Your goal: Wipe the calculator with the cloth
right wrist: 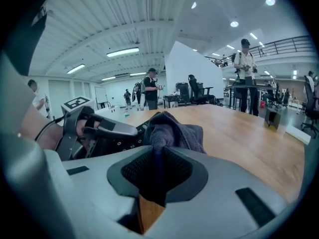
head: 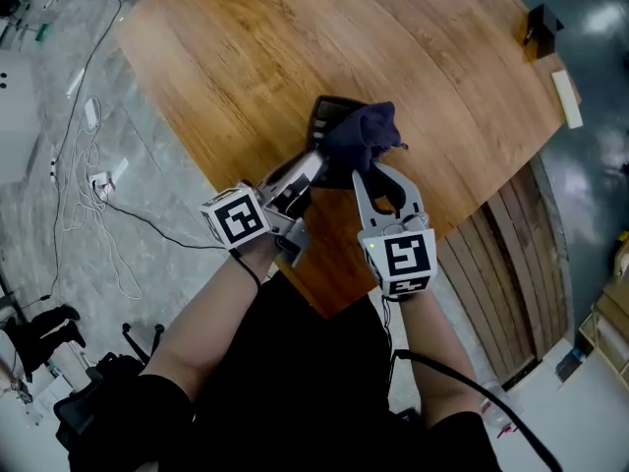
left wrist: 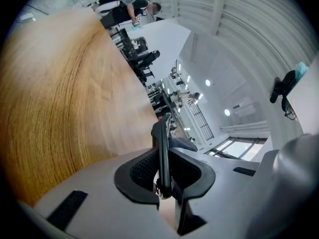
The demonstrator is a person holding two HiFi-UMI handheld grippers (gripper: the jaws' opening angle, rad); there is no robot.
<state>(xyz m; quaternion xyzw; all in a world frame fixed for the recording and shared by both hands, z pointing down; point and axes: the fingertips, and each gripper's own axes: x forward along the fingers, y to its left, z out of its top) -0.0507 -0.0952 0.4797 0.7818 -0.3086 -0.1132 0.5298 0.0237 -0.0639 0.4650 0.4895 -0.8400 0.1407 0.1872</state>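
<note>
My left gripper (head: 313, 161) is shut on the edge of the black calculator (head: 329, 114) and holds it tilted above the wooden table (head: 246, 57). In the left gripper view the calculator (left wrist: 162, 153) stands edge-on between the pads. My right gripper (head: 376, 165) is shut on the dark blue cloth (head: 364, 136), which lies bunched over the calculator's face. In the right gripper view the cloth (right wrist: 172, 133) rises from the jaws and covers part of the calculator's keys (right wrist: 124, 138); the left gripper (right wrist: 94, 128) shows beside it.
A small black object (head: 541, 26) and a pale block (head: 567, 98) sit near the table's far right edge. Cables (head: 93, 180) lie on the grey floor at left. People stand in the background of the right gripper view.
</note>
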